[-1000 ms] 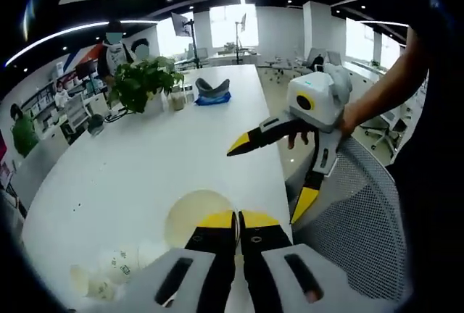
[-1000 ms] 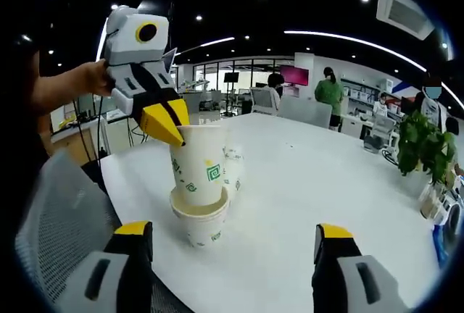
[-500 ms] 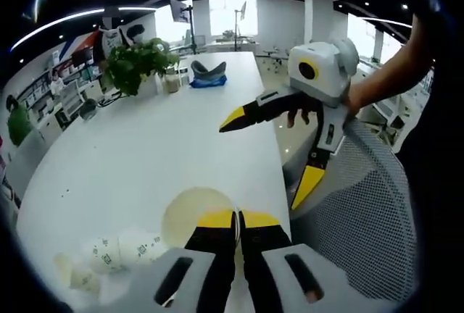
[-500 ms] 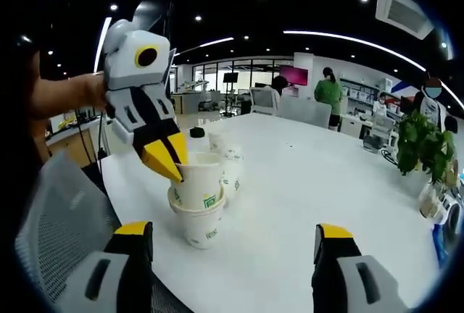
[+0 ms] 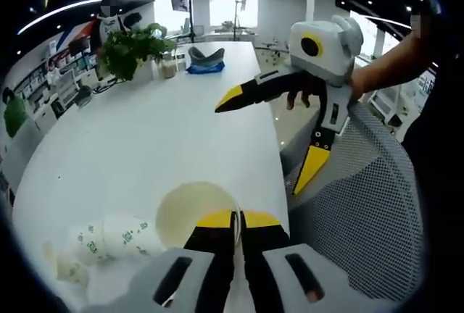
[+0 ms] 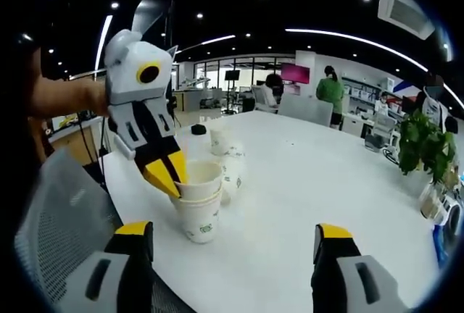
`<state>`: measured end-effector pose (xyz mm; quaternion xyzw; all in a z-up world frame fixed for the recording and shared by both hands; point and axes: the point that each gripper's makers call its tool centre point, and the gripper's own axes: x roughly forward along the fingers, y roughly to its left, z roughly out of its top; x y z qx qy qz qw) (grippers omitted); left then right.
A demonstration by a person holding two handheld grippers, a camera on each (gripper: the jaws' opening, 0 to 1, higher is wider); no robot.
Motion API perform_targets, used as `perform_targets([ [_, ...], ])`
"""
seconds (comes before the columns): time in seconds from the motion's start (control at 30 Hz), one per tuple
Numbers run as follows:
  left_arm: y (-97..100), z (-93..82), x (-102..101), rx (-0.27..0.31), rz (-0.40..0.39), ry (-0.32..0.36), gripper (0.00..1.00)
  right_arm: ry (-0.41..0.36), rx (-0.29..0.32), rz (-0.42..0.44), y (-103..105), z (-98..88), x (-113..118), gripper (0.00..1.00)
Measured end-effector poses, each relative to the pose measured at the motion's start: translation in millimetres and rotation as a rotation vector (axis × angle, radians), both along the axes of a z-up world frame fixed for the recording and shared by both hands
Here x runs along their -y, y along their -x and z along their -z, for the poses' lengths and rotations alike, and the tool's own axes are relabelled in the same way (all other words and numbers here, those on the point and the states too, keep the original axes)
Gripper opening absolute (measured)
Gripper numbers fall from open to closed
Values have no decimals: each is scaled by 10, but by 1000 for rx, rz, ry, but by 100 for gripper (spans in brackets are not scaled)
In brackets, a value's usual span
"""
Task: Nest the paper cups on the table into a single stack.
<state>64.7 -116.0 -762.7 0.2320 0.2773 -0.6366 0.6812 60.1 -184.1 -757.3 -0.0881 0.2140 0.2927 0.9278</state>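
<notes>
My left gripper (image 5: 235, 220) is shut on the rim of a white paper cup (image 5: 190, 211) with green print. In the right gripper view that left gripper (image 6: 167, 177) holds the cup (image 6: 201, 181) pressed deep into a second cup (image 6: 199, 222) standing on the white table (image 6: 312, 182). More cups (image 6: 226, 155) stand and lie just behind this pair, and several lie on their sides (image 5: 109, 238) to the left of the held cup. My right gripper (image 6: 233, 232) is open and holds nothing, its jaws wide apart in front of the stack. Seen from the left, the right gripper (image 5: 264, 143) hovers over the table edge.
A grey mesh chair (image 5: 359, 211) stands against the table's near edge. A potted plant (image 5: 130, 51) and a dark-and-blue item (image 5: 204, 59) sit at the far end of the table (image 5: 167, 132). People stand in the office behind.
My left gripper has pushed the held cup down into the lower cup, so the pair stands shorter. The right gripper has stayed open and nearly still.
</notes>
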Motion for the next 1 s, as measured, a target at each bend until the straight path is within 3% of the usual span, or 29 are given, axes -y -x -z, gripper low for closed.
perform_targets([
  [0.27, 14, 30, 1, -23, -13, 5, 1, 2, -5, -4, 8, 5, -12, 92],
  [0.37, 24, 169, -72, -11, 3, -64, 1, 2, -6, -6, 9, 10, -11, 92],
  [0.5, 86, 125, -43, -40, -1, -45, 2, 0, -3, -2, 6, 3, -3, 92],
  [0.73, 24, 163, -49, -63, -24, -27, 3, 1, -2, -2, 4, 2, -4, 92],
  [1.0, 18, 246, -88, -66, -27, -59, 4, 1, -1, 5, -1, -4, 5, 91],
])
